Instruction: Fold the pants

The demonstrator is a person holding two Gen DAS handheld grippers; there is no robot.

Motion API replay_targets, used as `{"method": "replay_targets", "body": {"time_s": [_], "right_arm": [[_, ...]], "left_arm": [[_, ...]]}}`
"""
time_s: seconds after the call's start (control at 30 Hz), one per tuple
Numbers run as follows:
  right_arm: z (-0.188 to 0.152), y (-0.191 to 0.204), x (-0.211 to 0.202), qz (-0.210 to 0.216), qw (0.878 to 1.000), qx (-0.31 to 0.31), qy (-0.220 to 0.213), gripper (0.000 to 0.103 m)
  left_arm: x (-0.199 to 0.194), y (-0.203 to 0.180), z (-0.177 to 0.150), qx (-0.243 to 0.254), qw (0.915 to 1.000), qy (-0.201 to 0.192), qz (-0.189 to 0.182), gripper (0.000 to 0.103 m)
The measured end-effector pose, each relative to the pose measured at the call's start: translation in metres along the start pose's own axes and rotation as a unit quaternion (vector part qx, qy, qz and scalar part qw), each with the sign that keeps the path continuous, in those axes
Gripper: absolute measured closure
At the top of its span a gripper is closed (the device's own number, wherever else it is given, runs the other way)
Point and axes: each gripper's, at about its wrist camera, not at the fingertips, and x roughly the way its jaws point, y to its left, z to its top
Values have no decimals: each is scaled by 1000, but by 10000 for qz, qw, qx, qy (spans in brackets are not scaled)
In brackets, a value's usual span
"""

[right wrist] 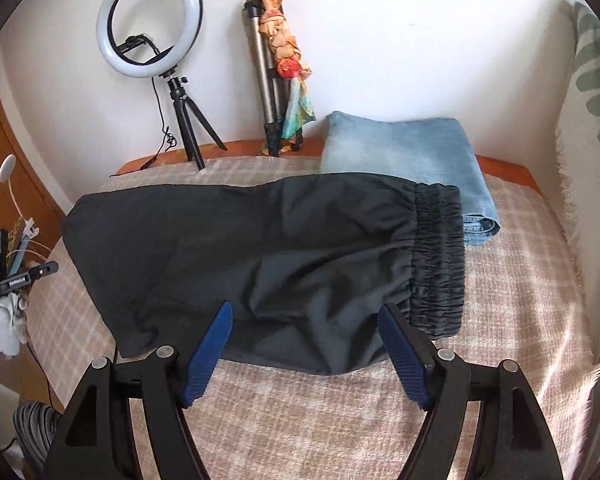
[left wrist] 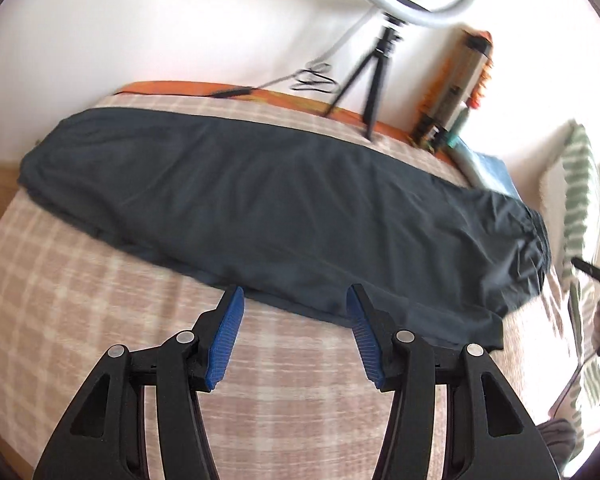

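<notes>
Dark grey pants [left wrist: 268, 200] lie folded lengthwise on a pink plaid blanket [left wrist: 100, 300], legs to the left, elastic waistband [right wrist: 440, 264] to the right. My left gripper [left wrist: 296, 300] is open and empty, hovering at the near edge of the pants around mid-length. My right gripper [right wrist: 306, 316] is open and empty, just over the near edge of the pants [right wrist: 260, 248] close to the waistband. The left gripper also shows at the left edge of the right wrist view [right wrist: 12, 276].
Folded blue jeans [right wrist: 404, 160] lie behind the waistband. A ring light on a small tripod [right wrist: 152, 32] and a folded tripod wrapped in a scarf [right wrist: 276, 72] stand against the white wall. A green-patterned cushion [right wrist: 596, 120] is on the right.
</notes>
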Motion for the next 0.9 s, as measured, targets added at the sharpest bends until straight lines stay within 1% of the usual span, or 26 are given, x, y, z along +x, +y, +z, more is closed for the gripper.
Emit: {"method": "replay_targets", "body": {"time_s": [0.07,0.1,0.2,0.23,0.37,0.4,0.43,0.47,0.67,0.7,0.73,0.8,0.9], "right_arm": [[10,21,-2,152,9997,-192,18,24],[15,31,-1,273,9993,-251,33,21],[26,60,3,445,9979,-453,82,19],[31,71,6,467,9973,-558,100,19],[49,112,20,527,9942,-921,201,19],[54,121,24,555,9933,-992,227,19],[60,131,28,581,9923,-1064,247,19],[66,140,32,600,9913,-1140,263,19],[92,197,58,686,9830,-1670,322,19],[94,204,62,712,9814,-1750,328,19],[96,212,67,744,9799,-1820,343,19],[98,225,78,786,9775,-1922,377,19],[98,239,92,865,9750,-1998,432,19]], "left_arm": [[-6,45,11,-593,9980,-155,121,49],[-7,67,17,-838,9961,-208,190,49],[-6,126,31,-1360,9891,-242,517,49],[-5,143,36,-1541,9858,-276,605,49],[-1,204,55,-2243,9706,-488,724,49],[2,217,59,-2402,9665,-555,713,48],[6,228,63,-2552,9628,-594,659,41],[10,240,66,-2688,9592,-625,619,38],[41,282,77,-3373,9365,-711,642,38],[43,287,78,-3426,9342,-778,611,38],[45,288,80,-3428,9334,-860,622,38],[47,292,86,-3393,9342,-871,676,38],[52,296,92,-3397,9335,-943,652,37]]}}
